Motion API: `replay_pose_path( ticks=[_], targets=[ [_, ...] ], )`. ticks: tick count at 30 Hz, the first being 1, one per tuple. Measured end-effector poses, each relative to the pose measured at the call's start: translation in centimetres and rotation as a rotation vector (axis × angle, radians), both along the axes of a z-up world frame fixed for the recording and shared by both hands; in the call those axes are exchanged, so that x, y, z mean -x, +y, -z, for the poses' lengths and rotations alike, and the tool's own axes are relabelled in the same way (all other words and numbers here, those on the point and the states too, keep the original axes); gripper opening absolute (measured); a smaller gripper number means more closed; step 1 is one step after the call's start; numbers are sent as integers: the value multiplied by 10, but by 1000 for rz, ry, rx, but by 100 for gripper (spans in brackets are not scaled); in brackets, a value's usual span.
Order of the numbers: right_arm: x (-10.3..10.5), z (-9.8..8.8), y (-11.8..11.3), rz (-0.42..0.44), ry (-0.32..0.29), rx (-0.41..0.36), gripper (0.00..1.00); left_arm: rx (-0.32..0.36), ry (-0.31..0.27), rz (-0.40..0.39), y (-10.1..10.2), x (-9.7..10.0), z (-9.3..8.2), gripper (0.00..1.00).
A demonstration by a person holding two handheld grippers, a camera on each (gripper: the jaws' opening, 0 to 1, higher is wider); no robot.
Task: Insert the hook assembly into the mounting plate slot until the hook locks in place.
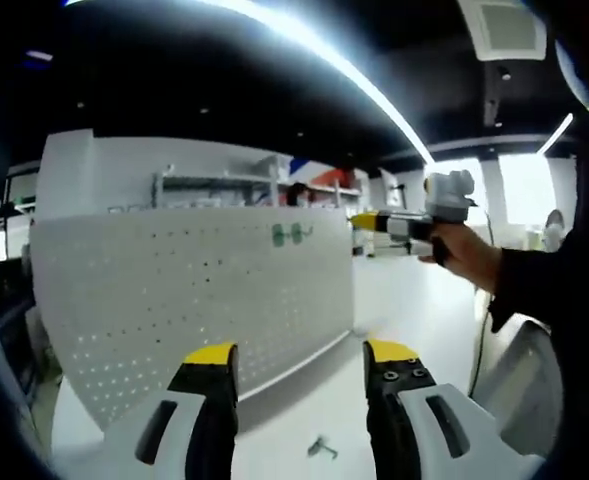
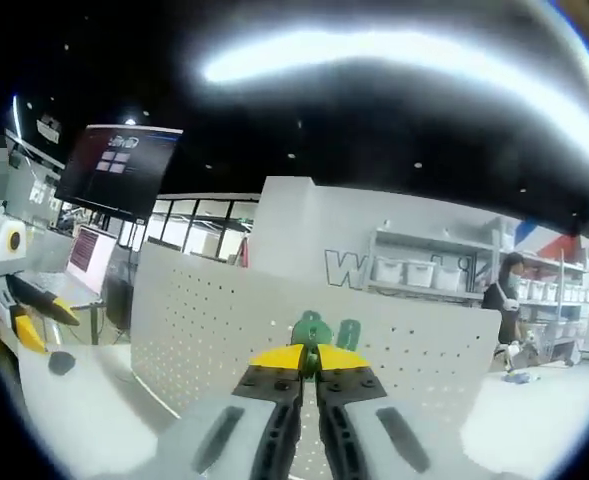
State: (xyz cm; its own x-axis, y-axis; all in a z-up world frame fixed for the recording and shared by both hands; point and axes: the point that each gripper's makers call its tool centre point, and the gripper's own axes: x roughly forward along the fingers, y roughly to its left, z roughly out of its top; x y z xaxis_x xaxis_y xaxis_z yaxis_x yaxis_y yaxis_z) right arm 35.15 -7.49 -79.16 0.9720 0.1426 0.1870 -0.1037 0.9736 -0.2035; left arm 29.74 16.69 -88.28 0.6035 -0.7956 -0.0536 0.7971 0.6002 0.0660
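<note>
While pinched between the yellow-tipped right gripper (image 2: 309,357), a green looped hook (image 2: 324,330) is held against the white perforated pegboard (image 2: 214,320).
Wide-parted jaws are shown by the left gripper (image 1: 299,352); a small metal piece (image 1: 321,448) lies on the smooth white table (image 1: 404,290).

white pegboard (image 1: 194,290) dotted with holes; green hook (image 2: 324,332); yellow-tipped black jaws.

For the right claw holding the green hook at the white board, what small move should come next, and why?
Probably ease the right claw forward a little. Its jaws are shut on the green hook, which sits against the pegboard, but seating cannot be confirmed. The left claw is open, away from it.
</note>
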Motion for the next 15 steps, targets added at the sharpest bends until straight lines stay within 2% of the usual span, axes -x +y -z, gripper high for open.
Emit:
replay_pose_path(
  ticks=[15],
  targets=[
    [-35, -17, -43, 98, -32, -11, 1, -3, 17, 0, 4, -2, 7, 50]
  ],
)
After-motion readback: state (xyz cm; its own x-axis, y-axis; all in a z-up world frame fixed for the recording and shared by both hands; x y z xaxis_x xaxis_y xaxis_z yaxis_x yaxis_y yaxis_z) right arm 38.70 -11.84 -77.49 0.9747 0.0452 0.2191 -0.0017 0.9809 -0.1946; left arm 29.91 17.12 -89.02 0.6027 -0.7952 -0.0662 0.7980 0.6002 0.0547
